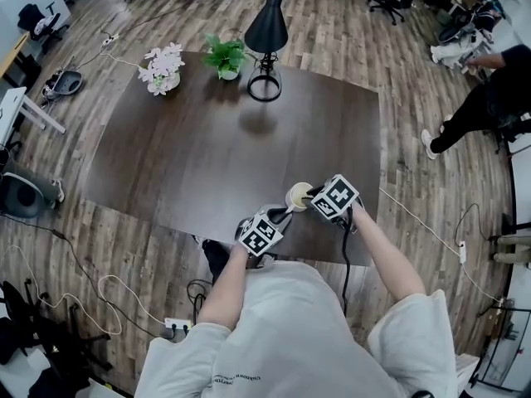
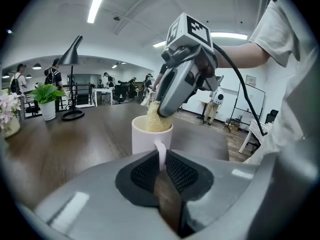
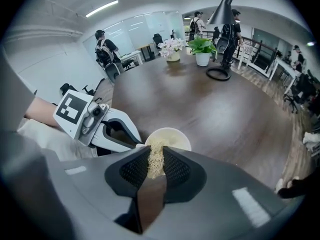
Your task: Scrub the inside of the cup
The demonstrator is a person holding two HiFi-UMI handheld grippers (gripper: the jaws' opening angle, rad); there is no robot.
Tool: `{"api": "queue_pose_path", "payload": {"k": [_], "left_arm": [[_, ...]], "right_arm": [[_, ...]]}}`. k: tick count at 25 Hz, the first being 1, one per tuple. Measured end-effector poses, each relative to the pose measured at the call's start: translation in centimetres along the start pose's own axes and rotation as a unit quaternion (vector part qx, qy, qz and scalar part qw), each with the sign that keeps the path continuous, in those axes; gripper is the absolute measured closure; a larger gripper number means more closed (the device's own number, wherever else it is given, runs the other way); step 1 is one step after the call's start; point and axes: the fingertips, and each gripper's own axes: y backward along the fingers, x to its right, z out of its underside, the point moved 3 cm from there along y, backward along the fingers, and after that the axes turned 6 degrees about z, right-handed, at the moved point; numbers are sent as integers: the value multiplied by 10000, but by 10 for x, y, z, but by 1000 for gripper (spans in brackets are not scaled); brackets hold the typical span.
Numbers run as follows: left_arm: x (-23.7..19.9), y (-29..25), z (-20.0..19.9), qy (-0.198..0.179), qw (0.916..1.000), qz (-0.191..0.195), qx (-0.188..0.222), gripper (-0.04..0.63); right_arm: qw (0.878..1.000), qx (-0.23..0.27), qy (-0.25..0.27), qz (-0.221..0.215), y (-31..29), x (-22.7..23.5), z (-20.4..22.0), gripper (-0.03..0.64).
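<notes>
Cup (image 1: pixel 297 196) stands upright on the dark table (image 1: pixel 207 156), close to its near edge and toward the right. It is white and plain, with a straight wall, a cream-coloured inside and a thin handle (image 2: pixel 160 154) that faces the person.

The left gripper (image 1: pixel 278 215) has its jaws closed on that handle, which shows as a white strip pinched between the black pads. The right gripper (image 1: pixel 309 196) comes in from the right, tilted down over the rim, its jaws clamped on a scrubber (image 3: pixel 156 159), a pale yellow wad of coarse fibres. The wad's lower end reaches into the cup's mouth and touches the inside.

Counted: one cup, one scrubber, two grippers, both of them at the cup. At the table's far edge there are one black lamp (image 1: pixel 265 31), one green plant (image 1: pixel 226 56) left of the lamp, and one pot of pale flowers (image 1: pixel 163 69) further left, all well apart from the cup.
</notes>
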Motion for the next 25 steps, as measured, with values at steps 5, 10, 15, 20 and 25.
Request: {"api": "queue_pose_path", "payload": {"k": [5, 10, 15, 20, 25], "left_arm": [[3, 1, -2, -79, 10000, 29, -46, 551], [6, -1, 2, -147, 9998, 103, -124, 550], [16, -4, 0, -207, 9987, 430, -169, 551], [20, -4, -2, -175, 9984, 517, -158, 552], [24, -6, -4, -149, 9982, 565, -97, 552]], "right_arm": [[9990, -197, -235, -331, -4, -4, 5, 522], [9985, -256, -326, -348, -7, -13, 3, 525], [9982, -267, -435, -301, -11, -13, 2, 525], [9979, -113, -634, -98, -8, -6, 0, 525], [9976, -7, -678, 157, -7, 4, -1, 525]]}}
